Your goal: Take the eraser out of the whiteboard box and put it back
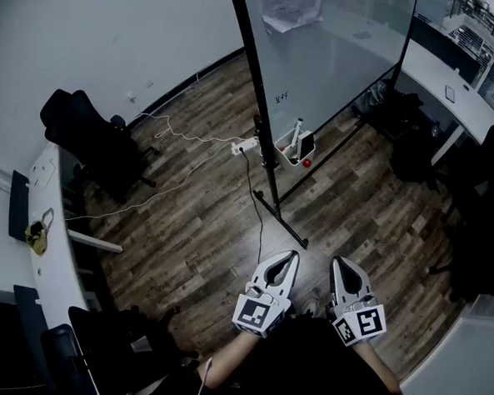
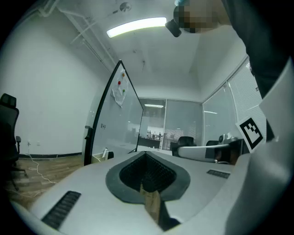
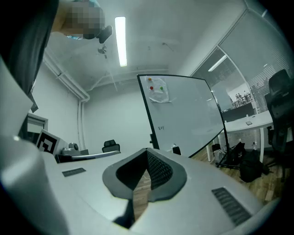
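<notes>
Two tongs hang side by side above the wooden floor [image 1: 186, 230], close to the person. The left tongs [image 1: 291, 257] and the right tongs [image 1: 339, 262] are each closed on nothing. Well beyond them, the dark eraser [image 1: 307, 144] stands in the white box [image 1: 293, 158] beside the whiteboard [image 1: 339, 56].

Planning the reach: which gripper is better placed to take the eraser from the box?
Right, slightly. Both are shut and far off, but the right gripper points closer to the box.
</notes>
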Tool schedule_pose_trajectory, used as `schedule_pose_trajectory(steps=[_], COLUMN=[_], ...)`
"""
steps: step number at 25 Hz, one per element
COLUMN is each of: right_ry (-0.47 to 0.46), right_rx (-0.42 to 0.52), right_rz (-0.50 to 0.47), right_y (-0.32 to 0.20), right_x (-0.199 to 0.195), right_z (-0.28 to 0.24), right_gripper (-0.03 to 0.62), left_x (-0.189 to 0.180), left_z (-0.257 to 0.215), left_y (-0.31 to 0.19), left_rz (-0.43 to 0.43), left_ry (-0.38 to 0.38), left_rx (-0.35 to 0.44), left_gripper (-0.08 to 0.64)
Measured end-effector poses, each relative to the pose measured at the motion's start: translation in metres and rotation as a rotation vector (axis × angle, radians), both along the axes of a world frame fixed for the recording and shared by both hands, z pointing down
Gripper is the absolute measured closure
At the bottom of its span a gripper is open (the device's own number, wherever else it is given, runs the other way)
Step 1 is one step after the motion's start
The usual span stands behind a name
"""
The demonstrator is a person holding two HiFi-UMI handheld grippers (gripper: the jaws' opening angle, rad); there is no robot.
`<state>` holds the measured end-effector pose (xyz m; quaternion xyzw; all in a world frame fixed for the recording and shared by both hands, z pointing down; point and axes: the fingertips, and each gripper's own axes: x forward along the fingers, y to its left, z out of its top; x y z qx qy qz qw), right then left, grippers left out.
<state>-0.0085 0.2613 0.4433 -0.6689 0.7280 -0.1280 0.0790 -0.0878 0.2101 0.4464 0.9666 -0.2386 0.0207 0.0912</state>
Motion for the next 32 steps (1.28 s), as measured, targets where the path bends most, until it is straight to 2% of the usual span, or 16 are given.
schedule_pose_trajectory(steps=[8,15,21,32], right_ry=[0.003,-0.024,-0.018,0.014], right_rx=[-0.009,-0.009,-0.012,-0.010], right_rz=[0.001,0.006,0.020,0.104], right_y=[-0.009,-0.017,-0.033,-0.070], right_x=[-0.004,-0.008,-0.011,-0.017], right_z=[0.001,0.004,0.004,-0.001], right_gripper=[0.577,0.577,0.577,0.577], left_x=[-0.004,-0.010,-0.013,-0.029], left_z=[-0.007,-0.001,0.001,0.009], left_y=[-0.011,-0.022,-0.037,-0.074], left_rz=[-0.005,-0.011,0.012,0.085], left_ry=[0.007,0.004,0.017,0.025], left_rx=[0.012,-0.014,-0.016,-0.032], left_gripper=[0.554,0.554,0.554,0.555])
